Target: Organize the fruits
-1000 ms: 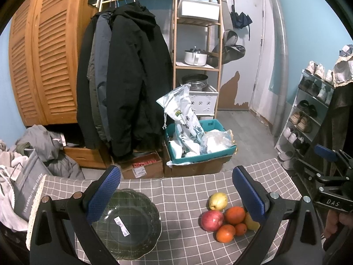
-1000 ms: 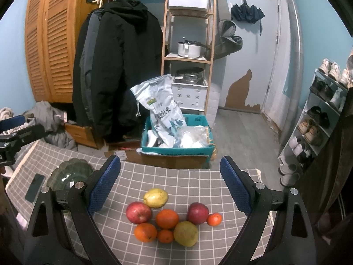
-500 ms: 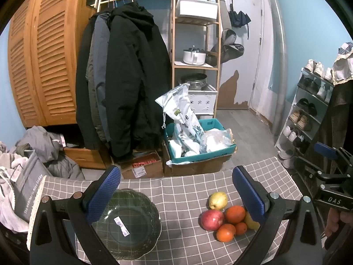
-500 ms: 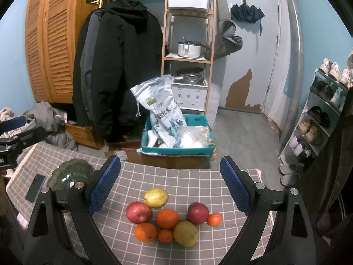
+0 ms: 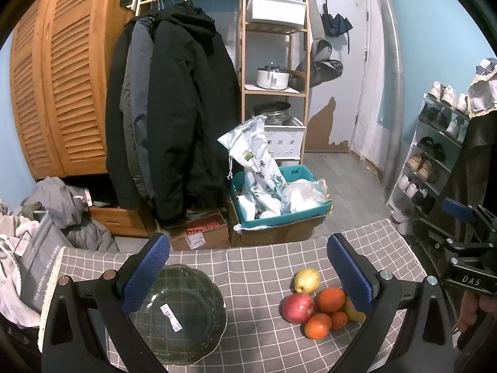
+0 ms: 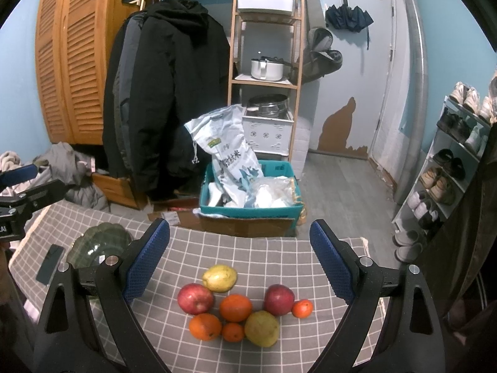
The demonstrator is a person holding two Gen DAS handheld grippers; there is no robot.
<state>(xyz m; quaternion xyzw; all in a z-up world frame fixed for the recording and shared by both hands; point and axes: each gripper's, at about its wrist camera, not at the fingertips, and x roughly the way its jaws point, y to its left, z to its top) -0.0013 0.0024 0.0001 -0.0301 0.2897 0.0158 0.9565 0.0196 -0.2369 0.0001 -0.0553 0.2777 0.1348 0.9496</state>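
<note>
The other gripper (image 5: 472,279), showing at the right edge of the left wrist view, is carrying the white letters "DAS". A grey bag (image 5: 40,267) hanging off the counter's left edge is reading "The weather is nice today". The rice sack's (image 6: 228,158) print is staying too small to read.

Glossy, seemingly glass bowl (image 5: 180,314); matt checked cloth (image 5: 257,267).

Fruits (image 6: 236,306) lie right of the bowl (image 6: 99,244).
</note>
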